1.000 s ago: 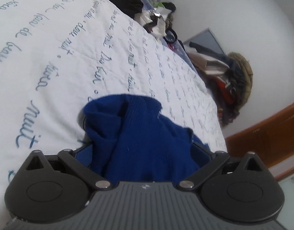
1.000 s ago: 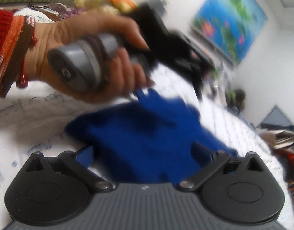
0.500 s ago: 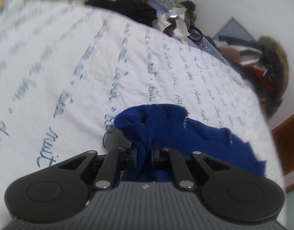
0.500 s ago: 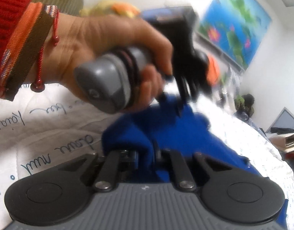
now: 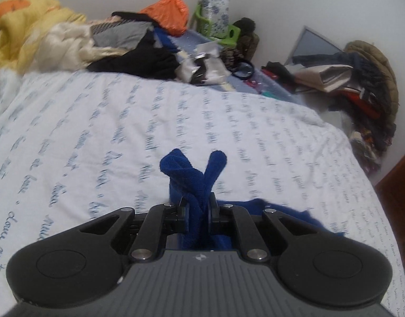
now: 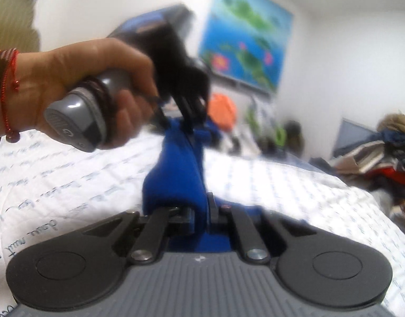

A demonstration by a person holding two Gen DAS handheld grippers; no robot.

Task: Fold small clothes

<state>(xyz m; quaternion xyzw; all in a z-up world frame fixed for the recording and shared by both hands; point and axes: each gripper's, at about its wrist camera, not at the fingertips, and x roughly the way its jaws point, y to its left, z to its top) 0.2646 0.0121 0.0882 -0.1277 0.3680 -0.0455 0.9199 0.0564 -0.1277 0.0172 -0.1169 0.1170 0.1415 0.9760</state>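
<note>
A small blue knitted garment is pinched in my left gripper, whose jaws are shut on its edge; two folds of cloth stick up past the fingertips and the rest hangs below toward the white bedspread. In the right wrist view my right gripper is shut on another part of the same blue garment. The cloth stretches up from it to the left gripper, held by a hand with a red string bracelet. The garment is lifted off the bed between both grippers.
A heap of clothes and a yellow blanket lie at the far end of the bed. An orange bag and a green basket stand behind. More clothes pile up at the right. A wooden edge borders the bed.
Both grippers went from open around the blue garment to shut on it, then lifted it off the bedspread. The left gripper tipped up, so the far clothes heap came into view.
</note>
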